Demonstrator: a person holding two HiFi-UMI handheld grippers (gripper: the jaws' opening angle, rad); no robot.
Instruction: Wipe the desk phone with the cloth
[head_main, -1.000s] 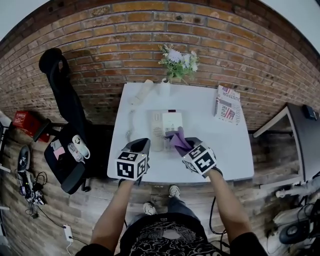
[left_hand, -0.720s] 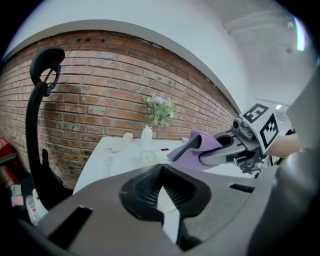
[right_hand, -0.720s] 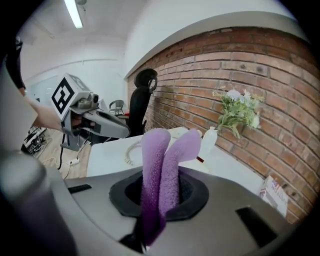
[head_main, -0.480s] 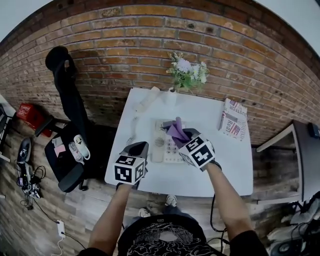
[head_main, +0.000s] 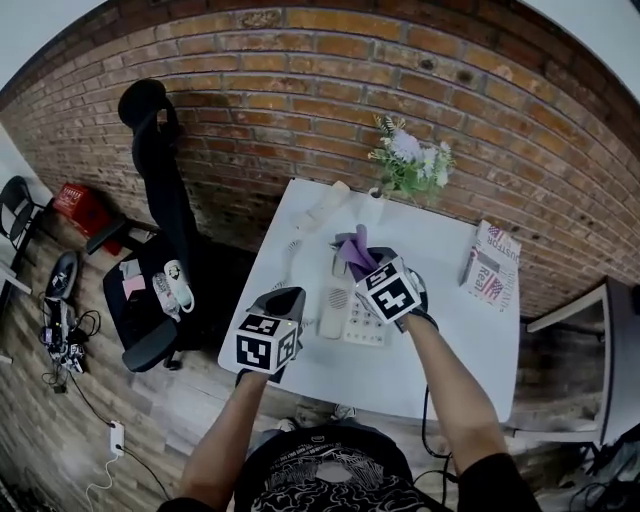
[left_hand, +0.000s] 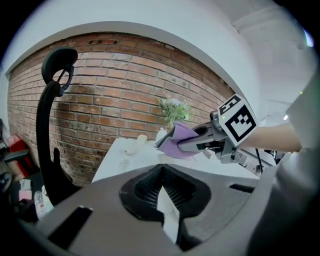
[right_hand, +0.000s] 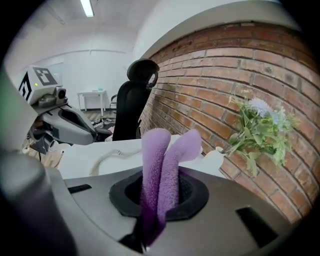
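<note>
Desk phone (head_main: 350, 318) is seen flat on the white worktop (head_main: 455, 350), its long axis running away from the person. Its handset (head_main: 325, 205) is laid apart, near the far edge. The purple cloth (head_main: 354, 252) is clamped in the jaws of the right gripper (head_main: 372, 268), and its free end is held over the far end of the phone; contact cannot be told. The left gripper (head_main: 283, 300) is held just left of the phone, its jaws together on nothing. The right hand is judged nearer, so a stroke along the long axis, toward the person, is expected.
</note>
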